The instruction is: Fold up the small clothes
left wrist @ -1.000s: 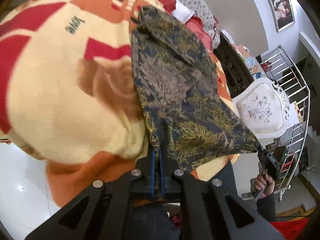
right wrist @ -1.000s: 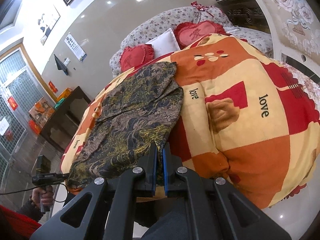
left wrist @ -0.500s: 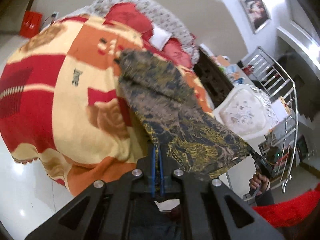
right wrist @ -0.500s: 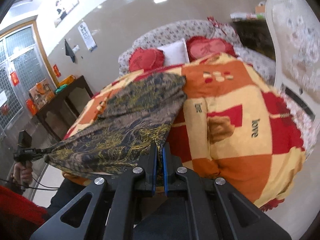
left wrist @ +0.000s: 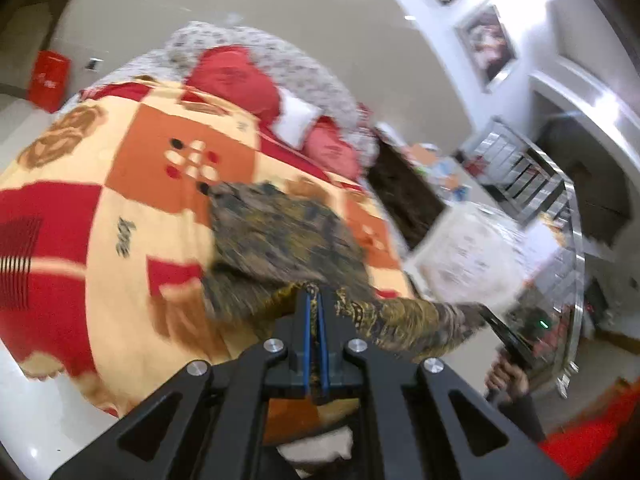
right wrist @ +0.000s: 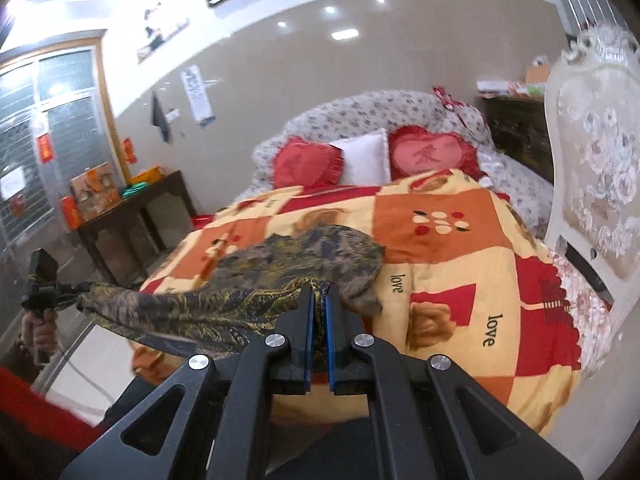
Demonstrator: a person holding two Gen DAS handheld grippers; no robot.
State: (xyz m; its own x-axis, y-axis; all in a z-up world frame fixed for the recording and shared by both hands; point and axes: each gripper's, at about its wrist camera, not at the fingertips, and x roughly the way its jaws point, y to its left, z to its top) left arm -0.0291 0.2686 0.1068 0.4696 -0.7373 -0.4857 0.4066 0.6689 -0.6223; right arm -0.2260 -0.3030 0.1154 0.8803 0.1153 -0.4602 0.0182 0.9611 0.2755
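A: Where is the dark navy-and-gold patterned fabric garment [right wrist: 256,280]?

B: Stretched above the orange, red and cream checked blanket [right wrist: 460,280] on the bed, its far end resting there. Left gripper [left wrist: 317,296] and right gripper [right wrist: 319,296] each clench a near corner.

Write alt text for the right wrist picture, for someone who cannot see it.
The right gripper is shut on one edge of a dark gold-patterned garment, and the left gripper holds the other end, off to the left. The cloth hangs stretched between them above a bed with a red, orange and cream blanket.
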